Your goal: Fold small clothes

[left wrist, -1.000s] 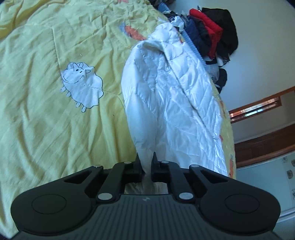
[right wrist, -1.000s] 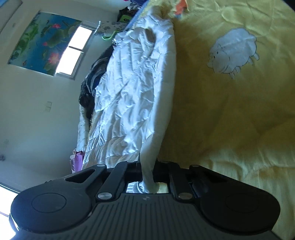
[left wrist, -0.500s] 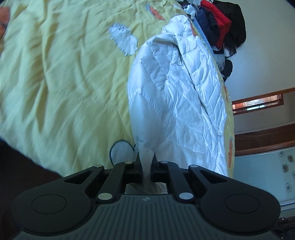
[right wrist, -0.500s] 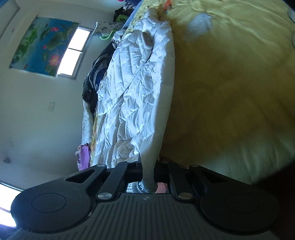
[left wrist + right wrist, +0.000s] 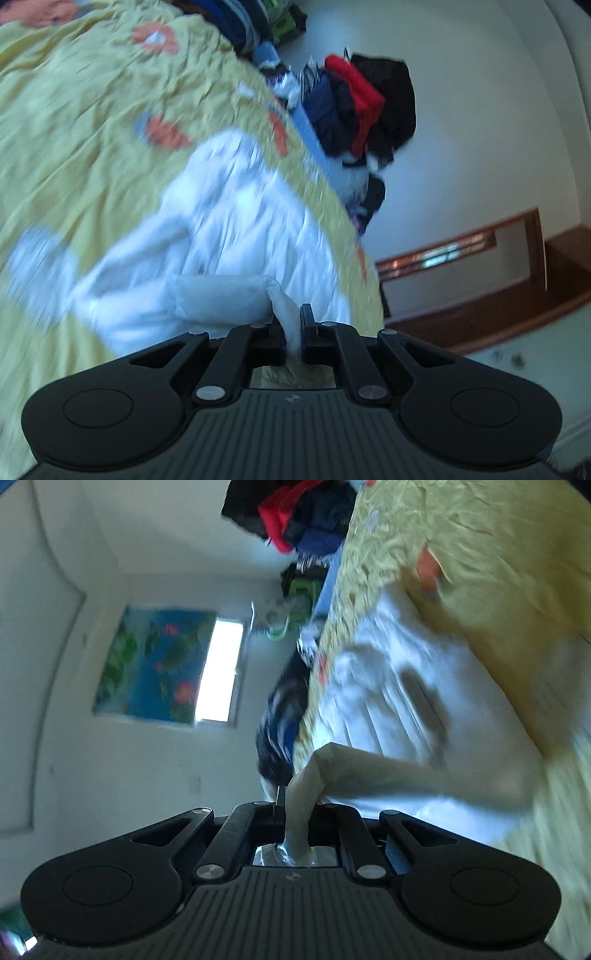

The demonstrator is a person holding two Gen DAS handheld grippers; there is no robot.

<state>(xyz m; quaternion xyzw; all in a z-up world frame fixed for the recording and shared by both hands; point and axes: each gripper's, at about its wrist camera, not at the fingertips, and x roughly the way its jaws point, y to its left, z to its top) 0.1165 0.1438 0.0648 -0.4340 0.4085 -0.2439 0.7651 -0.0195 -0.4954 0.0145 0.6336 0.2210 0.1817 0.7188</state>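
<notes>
**White jacket held at both corners, fold only half made**

Both grippers are clenched on the white jacket (image 5: 236,236). The left gripper (image 5: 292,325) pinches a twist of pale fabric between its closed fingers, and the right gripper (image 5: 297,806) has another bunched corner nipped tight the same way. From each grip a pale strip of the jacket's edge runs back to the rest of the garment.

The jacket lies on the yellow bedspread (image 5: 74,147), near the side of the bed where the pile of dark and red clothes (image 5: 362,107) is heaped against the wall. Most of its quilted body rests on the bedspread; the held end is lifted off it. Both views are smeared with blur, so the exact lie of sleeves and hem cannot be made out.

As for progress, I would judge the fold begun but not finished: the gripped edge is raised and not yet laid down over the rest of the jacket. Setting it down, letting go and smoothing seem left to do, and the pile beside the bed suggests more clothes are waiting.
</notes>
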